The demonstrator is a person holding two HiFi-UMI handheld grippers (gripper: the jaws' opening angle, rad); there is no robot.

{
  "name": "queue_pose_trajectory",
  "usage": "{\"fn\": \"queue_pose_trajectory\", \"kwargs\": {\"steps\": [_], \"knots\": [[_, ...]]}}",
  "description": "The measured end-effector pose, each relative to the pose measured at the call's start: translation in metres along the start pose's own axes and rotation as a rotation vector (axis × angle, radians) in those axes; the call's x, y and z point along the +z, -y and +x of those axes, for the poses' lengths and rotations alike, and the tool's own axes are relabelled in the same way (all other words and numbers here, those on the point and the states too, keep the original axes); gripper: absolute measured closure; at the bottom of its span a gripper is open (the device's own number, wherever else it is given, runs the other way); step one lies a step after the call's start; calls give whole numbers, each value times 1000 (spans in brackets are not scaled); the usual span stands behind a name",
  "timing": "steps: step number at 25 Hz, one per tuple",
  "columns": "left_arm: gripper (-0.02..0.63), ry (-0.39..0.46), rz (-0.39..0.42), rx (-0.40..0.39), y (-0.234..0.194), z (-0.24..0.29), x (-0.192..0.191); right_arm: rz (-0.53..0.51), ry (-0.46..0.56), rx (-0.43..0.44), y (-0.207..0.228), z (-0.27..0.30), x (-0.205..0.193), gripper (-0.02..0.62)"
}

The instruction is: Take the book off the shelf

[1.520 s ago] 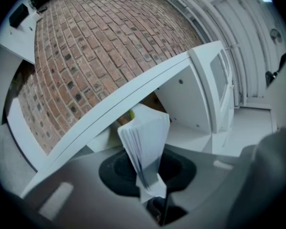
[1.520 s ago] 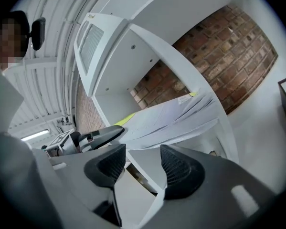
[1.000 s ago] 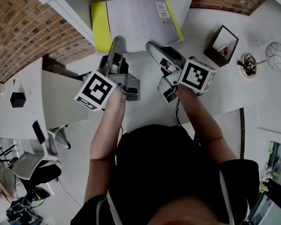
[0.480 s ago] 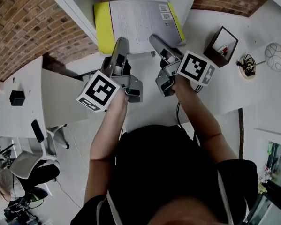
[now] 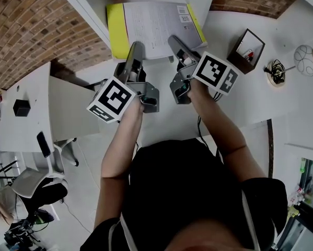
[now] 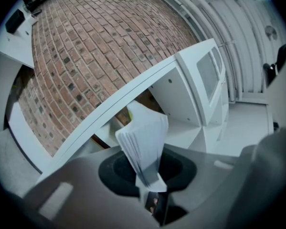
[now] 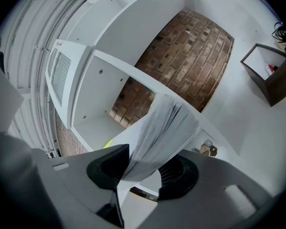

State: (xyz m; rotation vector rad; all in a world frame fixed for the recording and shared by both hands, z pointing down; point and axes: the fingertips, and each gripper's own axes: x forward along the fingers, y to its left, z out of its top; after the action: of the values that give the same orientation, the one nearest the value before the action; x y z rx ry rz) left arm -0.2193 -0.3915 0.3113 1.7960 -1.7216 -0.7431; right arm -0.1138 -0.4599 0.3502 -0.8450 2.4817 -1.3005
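Observation:
A book (image 5: 156, 20) with a yellow cover and a white printed back lies flat, half out of the white shelf (image 5: 88, 4). My left gripper (image 5: 135, 48) is shut on its near edge at the left. In the left gripper view the fanned pages (image 6: 145, 147) stand pinched between the jaws (image 6: 147, 175). My right gripper (image 5: 176, 41) sits on the same edge further right. Its jaws have just been closing. In the right gripper view the pages (image 7: 159, 137) fill the gap (image 7: 143, 171) and both pads press on them.
A brown pen box (image 5: 246, 50) stands on the white top at the right, with a coiled cable (image 5: 276, 72) and a wire ball (image 5: 305, 61) beyond it. A brick wall (image 5: 31, 30) lies to the left. A white desk (image 5: 21, 135) and a chair (image 5: 36, 184) are lower left.
The right gripper has moved forward onto the book's near edge and its jaws have closed on the pages. The left gripper has kept its hold and hardly moved.

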Motion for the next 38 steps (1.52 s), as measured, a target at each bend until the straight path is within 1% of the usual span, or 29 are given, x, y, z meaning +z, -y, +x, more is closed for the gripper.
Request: {"fn": "queue_pose_trajectory", "kwargs": {"steps": [5, 11, 13, 17, 22, 26, 30, 38], "knots": [[529, 4, 22, -2, 5, -12, -7, -8, -5, 7, -3, -13, -6, 434], [529, 21, 116, -2, 18, -33, -12, -5, -8, 45, -9, -34, -15, 446], [529, 26, 133, -2, 24, -41, -13, -7, -11, 57, -11, -41, -18, 446], [529, 33, 142, -1, 30, -57, -19, -38, -10, 73, -17, -56, -23, 445], [526, 35, 153, -23, 37, -73, -24, -80, 5, 77, -25, -73, -27, 443], [525, 27, 149, -50, 38, -87, -26, -112, 21, 66, -34, -86, -35, 443], [523, 22, 168, -86, 40, -108, -25, -138, 42, 60, -47, -100, -48, 442], [520, -20, 155, -135, 40, -150, -33, -180, 74, 14, -64, -134, -78, 440]]}}
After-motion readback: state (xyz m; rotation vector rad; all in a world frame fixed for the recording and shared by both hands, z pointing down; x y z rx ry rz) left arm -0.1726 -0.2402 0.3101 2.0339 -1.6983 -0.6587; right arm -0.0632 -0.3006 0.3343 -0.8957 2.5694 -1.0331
